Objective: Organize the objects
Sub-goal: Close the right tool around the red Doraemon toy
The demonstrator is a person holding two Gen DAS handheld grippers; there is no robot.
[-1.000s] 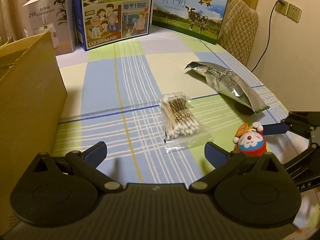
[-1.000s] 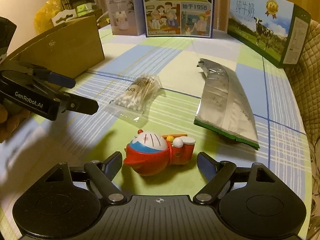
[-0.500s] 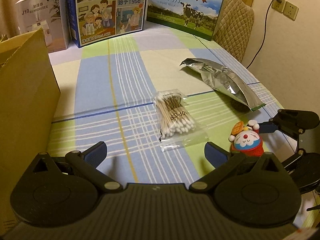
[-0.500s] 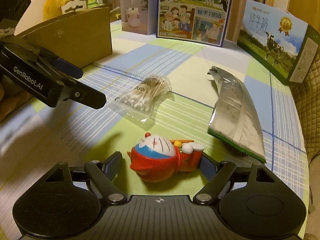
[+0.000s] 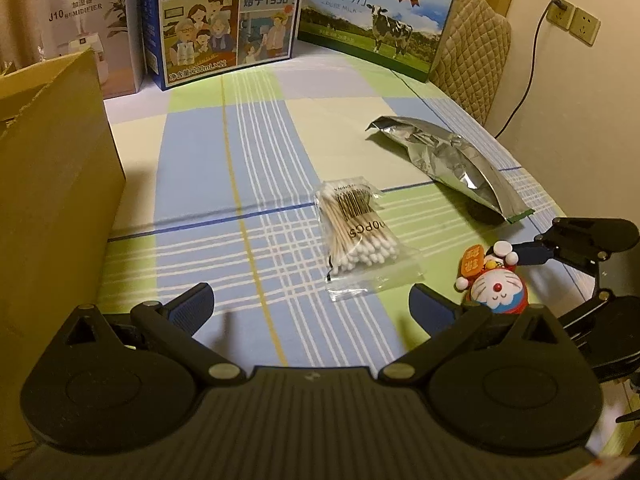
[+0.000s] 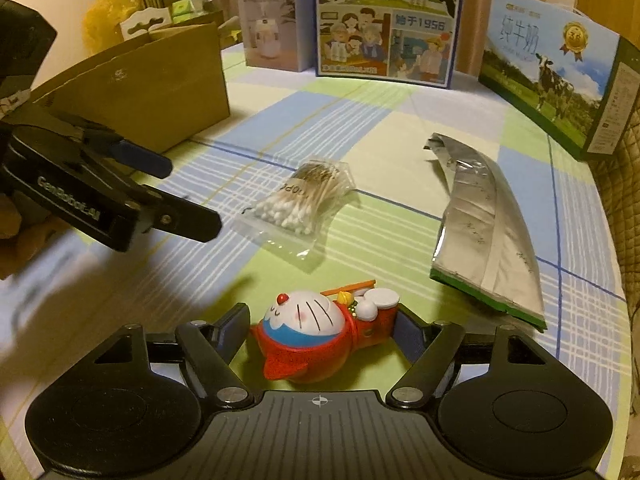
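On the far left stands the cardboard box [image 5: 52, 184], open at the top and most likely where the loose things are meant to go. Just right of it the left gripper [image 5: 312, 300] hangs above the checked tablecloth [image 5: 192, 168] with its fingers spread wide and nothing between them. Near the middle of the table lies the clear bag of cotton swabs [image 5: 356, 232], flat and free on all sides. Further right and far back lies the crumpled foil pouch [image 5: 452, 160], well apart from the swabs.

At the near right, the right gripper [image 6: 320, 326] has its fingers at either side of the Doraemon figurine [image 6: 316, 336], which lies tipped on its side. The left pad looks to touch the head and the right pad presses at the red body, so the grip seems just made or nearly so; whether the toy is already clear of the cloth cannot be told.

To do this well, the squeeze should settle on the broad red body rather than the rounded head, which could roll out. I would lift straight up before swinging left, keeping high enough to pass over the swabs and clear of the open left gripper, then lower into the box before letting go.
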